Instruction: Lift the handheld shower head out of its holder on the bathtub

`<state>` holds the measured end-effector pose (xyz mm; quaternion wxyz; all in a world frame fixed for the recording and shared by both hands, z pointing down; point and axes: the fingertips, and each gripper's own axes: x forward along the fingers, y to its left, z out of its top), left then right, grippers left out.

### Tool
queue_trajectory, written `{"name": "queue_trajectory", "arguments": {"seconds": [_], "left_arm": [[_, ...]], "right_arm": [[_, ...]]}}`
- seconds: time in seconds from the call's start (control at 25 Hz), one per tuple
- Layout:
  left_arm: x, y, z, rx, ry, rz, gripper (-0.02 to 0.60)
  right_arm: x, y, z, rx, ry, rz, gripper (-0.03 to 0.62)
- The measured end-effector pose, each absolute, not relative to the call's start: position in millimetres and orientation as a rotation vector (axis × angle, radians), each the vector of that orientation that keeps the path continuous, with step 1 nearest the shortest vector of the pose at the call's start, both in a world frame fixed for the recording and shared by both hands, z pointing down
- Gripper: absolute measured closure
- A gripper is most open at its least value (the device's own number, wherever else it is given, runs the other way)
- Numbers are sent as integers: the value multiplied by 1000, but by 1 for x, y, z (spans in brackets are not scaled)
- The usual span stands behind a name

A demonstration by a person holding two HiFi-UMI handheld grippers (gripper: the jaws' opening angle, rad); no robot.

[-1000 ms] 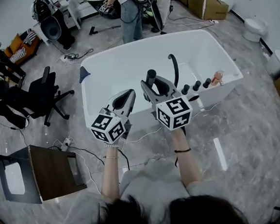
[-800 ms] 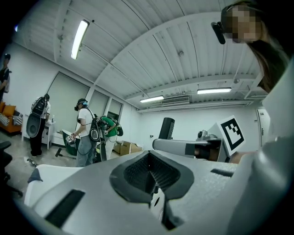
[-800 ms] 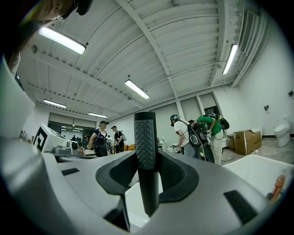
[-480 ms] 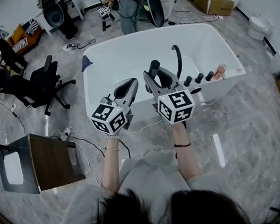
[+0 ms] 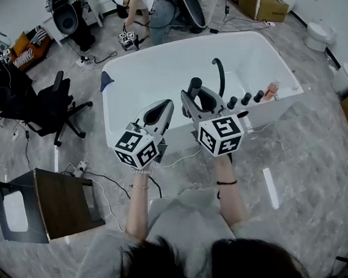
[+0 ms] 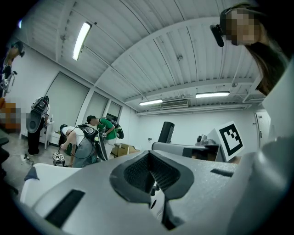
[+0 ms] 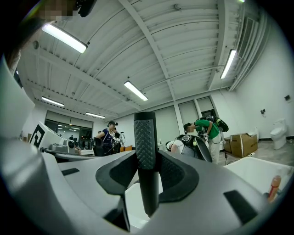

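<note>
The right gripper is clamped on the handheld shower head. In the right gripper view the slim black handle stands upright between the two dark, scooped pads. Its upper half is covered in a fine dimpled grip texture and its lower half is smooth and narrower. In the head view its rounded top sticks up above the gripper, over the near rim of the bathtub. A thin black hose arcs in a hook shape just behind it. I cannot tell whether the handle's foot sits in the holder, since the gripper's grey shell hides it.

The bathtub is a glossy white rectangle with rounded corners. Three short black cylindrical knobs stand in a row on its ledge to the right of the gripper. A small pinkish bottle stands at the end of that row.

The left gripper is held beside the right one. Its ribbed pads are drawn together with nothing between them. The floor is grey, marbled stone.
</note>
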<state>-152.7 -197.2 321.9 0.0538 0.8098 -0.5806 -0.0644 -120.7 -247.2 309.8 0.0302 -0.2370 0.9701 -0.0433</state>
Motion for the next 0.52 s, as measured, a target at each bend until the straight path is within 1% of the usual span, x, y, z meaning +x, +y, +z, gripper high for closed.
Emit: {"name": "queue_trajectory", "arguments": {"seconds": [0.52], "left_arm": [[-155, -193, 332, 2501, -1718, -171, 577]], "right_arm": [[-120, -242, 314, -785, 2937, -134, 457]]}}
